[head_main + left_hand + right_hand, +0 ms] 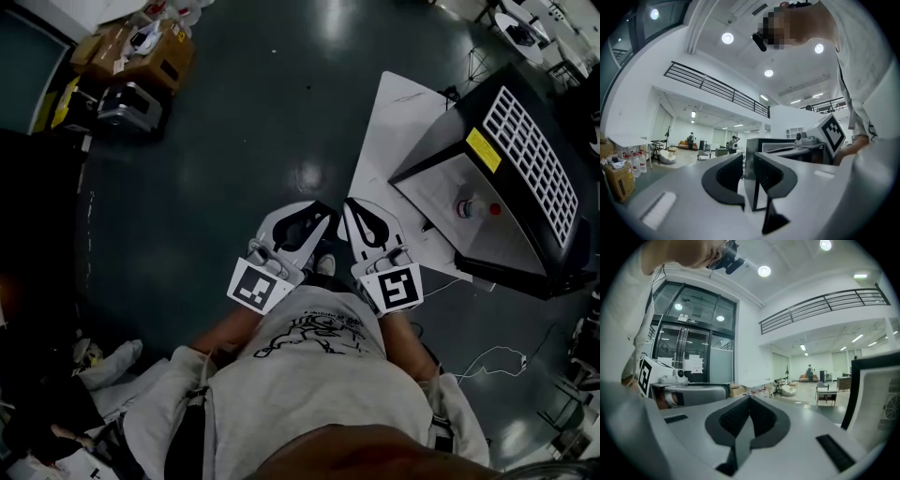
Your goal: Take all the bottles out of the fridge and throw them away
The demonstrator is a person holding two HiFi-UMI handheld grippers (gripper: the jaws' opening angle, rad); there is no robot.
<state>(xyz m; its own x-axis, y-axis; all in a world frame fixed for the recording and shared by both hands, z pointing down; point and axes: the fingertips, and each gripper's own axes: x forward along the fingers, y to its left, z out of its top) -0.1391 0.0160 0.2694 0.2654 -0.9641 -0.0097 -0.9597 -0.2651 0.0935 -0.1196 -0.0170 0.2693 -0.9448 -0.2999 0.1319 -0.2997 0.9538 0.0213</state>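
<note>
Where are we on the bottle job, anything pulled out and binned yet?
Done: nothing that shows. In hand: nothing; the left gripper is open and empty, the right gripper shut on nothing, both held in front of the person. Left: everything; the black cabinet on the right, possibly the fridge, isn't reached.

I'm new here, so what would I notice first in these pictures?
Two white plastic tongs, each with a black-and-white marker cube, are held side by side in the middle of the head view. The left tongs are slightly apart and empty, and the right tongs are shut on nothing. Right of them, a big black box-shaped machine with a white grid panel fills the right edge.
</note>
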